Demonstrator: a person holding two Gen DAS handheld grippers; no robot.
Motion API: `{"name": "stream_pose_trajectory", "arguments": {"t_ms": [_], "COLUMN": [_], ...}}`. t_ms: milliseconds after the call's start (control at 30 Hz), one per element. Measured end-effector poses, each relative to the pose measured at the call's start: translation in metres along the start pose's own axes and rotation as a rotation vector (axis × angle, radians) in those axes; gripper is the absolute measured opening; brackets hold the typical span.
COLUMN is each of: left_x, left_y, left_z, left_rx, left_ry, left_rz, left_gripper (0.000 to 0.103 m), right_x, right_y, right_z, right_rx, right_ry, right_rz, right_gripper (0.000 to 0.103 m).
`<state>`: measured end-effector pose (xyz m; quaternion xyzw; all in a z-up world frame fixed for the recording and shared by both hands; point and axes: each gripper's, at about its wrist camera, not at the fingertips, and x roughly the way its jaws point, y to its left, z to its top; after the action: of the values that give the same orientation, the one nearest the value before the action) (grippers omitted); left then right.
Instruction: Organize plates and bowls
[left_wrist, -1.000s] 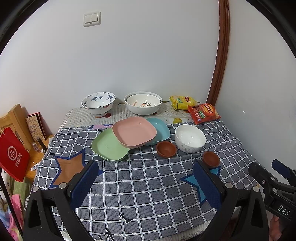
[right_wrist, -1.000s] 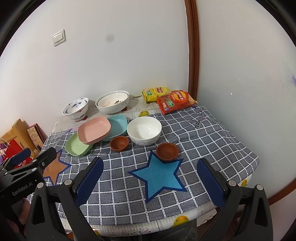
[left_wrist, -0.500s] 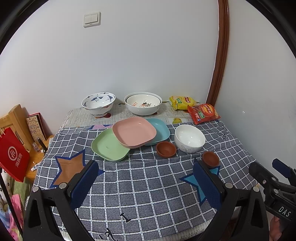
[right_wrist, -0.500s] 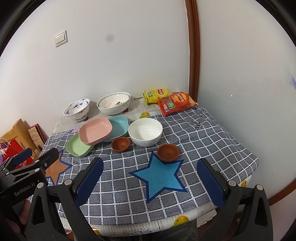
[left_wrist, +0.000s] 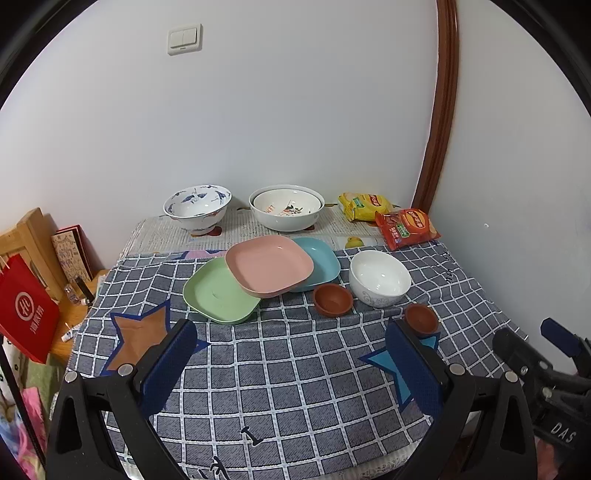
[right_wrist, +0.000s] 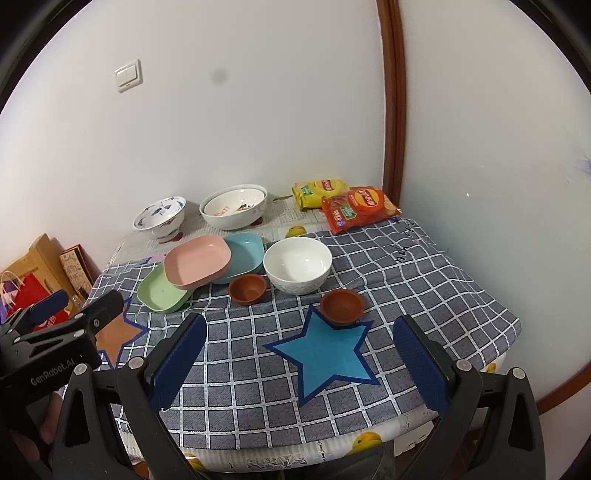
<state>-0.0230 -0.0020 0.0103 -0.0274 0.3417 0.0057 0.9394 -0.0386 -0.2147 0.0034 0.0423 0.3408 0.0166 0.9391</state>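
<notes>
right wrist – blue star (right_wrist: 325, 354) unblocked – left wrist hides it

Pink plate (left_wrist: 269, 266) tilted, resting across green plate (left_wrist: 218, 293) and teal plate (left_wrist: 320, 261). White bowl (left_wrist: 379, 277) upright just right of teal plate. Two small brown bowls (left_wrist: 332, 299) (left_wrist: 421, 318) in front. Blue-patterned bowl (left_wrist: 197, 206) and large white floral bowl (left_wrist: 286, 210) at back, near wall.

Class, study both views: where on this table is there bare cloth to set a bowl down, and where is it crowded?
Free: the checked cloth in front of the green plate and the brown saucers, around the blue star; also right of the white bowl. Crowded: the overlapping plates, and the back strip with two bowls and snack bags.
</notes>
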Motion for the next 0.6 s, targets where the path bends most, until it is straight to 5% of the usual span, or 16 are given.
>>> {"name": "stream_pose_trajectory", "arguments": {"t_ms": [600], "left_x": [0.044], "left_y": [0.014], "left_z": [-0.002], "left_rx": [-0.030], "left_ry": [0.058], "left_rz": [-0.059], "left_gripper": [0.102], "right_x": [0.037], "right_y": [-0.007], "right_z": [0.003], "right_rx": [0.025], "right_ry": [-0.028], "right_rz": [-0.022], "right_gripper": [0.099]}}
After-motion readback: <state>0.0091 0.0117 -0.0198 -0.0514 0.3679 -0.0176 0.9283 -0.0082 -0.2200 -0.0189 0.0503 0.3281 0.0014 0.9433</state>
